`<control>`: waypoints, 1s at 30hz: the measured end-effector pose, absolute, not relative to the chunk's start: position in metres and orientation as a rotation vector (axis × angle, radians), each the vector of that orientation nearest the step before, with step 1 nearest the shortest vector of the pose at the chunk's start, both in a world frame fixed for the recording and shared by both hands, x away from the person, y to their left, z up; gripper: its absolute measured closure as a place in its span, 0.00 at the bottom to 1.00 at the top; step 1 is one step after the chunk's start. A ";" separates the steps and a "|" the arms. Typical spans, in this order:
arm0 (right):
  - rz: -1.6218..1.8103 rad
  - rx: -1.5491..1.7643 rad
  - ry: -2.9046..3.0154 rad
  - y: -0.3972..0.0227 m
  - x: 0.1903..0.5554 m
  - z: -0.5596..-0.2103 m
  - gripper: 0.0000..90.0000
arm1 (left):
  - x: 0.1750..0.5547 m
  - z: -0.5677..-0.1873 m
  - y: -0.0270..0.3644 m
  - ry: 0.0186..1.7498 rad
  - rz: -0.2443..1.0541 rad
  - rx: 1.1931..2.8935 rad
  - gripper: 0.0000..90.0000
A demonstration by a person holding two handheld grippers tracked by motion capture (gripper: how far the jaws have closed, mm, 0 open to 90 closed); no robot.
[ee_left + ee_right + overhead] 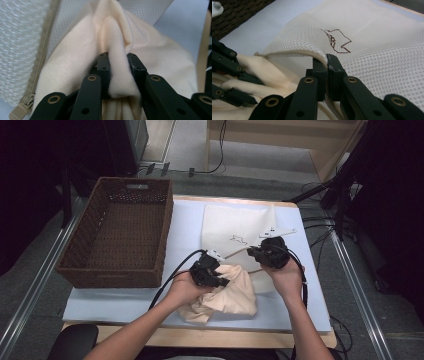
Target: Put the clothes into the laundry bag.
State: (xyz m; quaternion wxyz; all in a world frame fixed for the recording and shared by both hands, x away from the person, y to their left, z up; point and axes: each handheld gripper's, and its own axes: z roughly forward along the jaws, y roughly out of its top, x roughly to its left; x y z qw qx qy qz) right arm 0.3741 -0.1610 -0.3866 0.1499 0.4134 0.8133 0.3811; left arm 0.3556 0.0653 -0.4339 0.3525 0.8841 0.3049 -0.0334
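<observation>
Blue mat (185,222), left hand-held gripper (119,62) pinching cream cloth (82,57), basket (117,232) well apart

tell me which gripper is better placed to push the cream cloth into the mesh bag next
Left, likely. The left gripper already pinches a fold of the cream cloth at the mesh bag opening, while the right gripper holds its zipper edge up.

Your worktop (125,302) wears a pale blue cover, its wood edge showing at the near side. A brown wicker basket (80,255) stands at its left end. Grey floor (30,255) flanks you, with metal rails (360,285) running along both sides. Beyond the far edge sit pale wooden steps (300,150). Black cables (320,220) trail at your right; dark equipment crowds both upper corners.
</observation>
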 end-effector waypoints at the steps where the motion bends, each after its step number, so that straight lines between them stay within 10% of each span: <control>1: 1.096 1.185 2.337 -0.160 0.374 -0.386 0.98 | 0.356 -0.431 0.066 0.785 -0.079 2.274 0.86; 30: 1.177 1.132 2.340 -0.154 0.363 -0.370 0.98 | 0.396 -0.410 0.043 0.922 0.083 2.131 0.86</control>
